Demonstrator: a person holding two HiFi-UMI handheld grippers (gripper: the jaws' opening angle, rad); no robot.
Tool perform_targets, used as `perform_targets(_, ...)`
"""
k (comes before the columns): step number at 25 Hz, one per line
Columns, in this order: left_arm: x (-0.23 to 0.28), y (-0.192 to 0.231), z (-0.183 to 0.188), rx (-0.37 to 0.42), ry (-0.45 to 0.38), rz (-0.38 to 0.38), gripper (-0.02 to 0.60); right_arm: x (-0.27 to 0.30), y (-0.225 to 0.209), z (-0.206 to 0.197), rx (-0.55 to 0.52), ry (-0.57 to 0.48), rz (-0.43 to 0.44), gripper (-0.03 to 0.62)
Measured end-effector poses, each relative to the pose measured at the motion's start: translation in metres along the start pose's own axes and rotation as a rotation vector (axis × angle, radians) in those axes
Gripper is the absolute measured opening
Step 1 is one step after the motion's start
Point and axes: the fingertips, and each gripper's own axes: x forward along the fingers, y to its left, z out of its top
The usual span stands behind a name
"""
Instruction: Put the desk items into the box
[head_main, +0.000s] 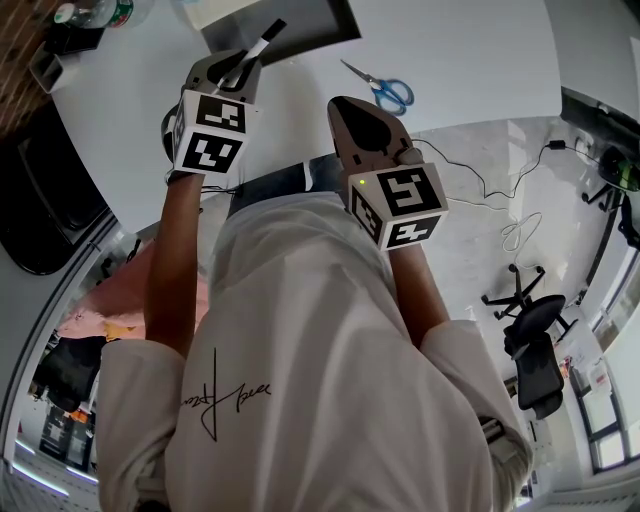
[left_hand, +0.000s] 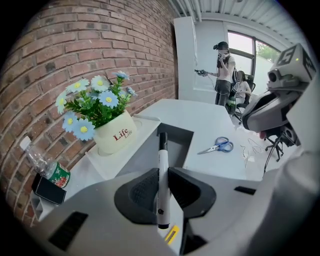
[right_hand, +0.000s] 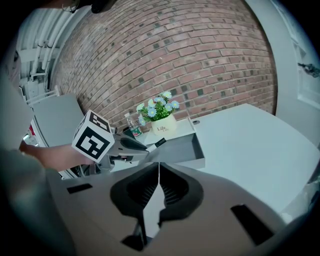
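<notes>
While a person leans over a white surface set against a red brick wall, the left tool pinches a white marker by its barrel, black cap pointing ahead over the near edge of an open grey box. The right tool hangs empty above the surface's near edge, its jaws pressed together. Blue-handled scissors lie flat on the bare surface to the right of the box, well apart from both tools. On a pale tray just left of the box stands a cream pot of blue and white flowers, lettered "Life" in red with a smaller "Life" beneath. Near the wall, a plastic bottle with a green and red label lies beside a small black object; its print is too small to read. Beyond the surface, pale marbled flooring carries trailing cables and a black office chair. At the room's far end, another person stands before a bright window. Looping script runs across the wearer's white shirt, illegible.
</notes>
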Motion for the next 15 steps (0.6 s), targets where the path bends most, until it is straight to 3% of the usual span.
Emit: perform_targets(15, 0.018, 0.004, 0.005, 0.021, 0.004, -0.031, 0.071, 0.0, -0.008, -0.003, 0.027, 0.008, -0.032, 0.028)
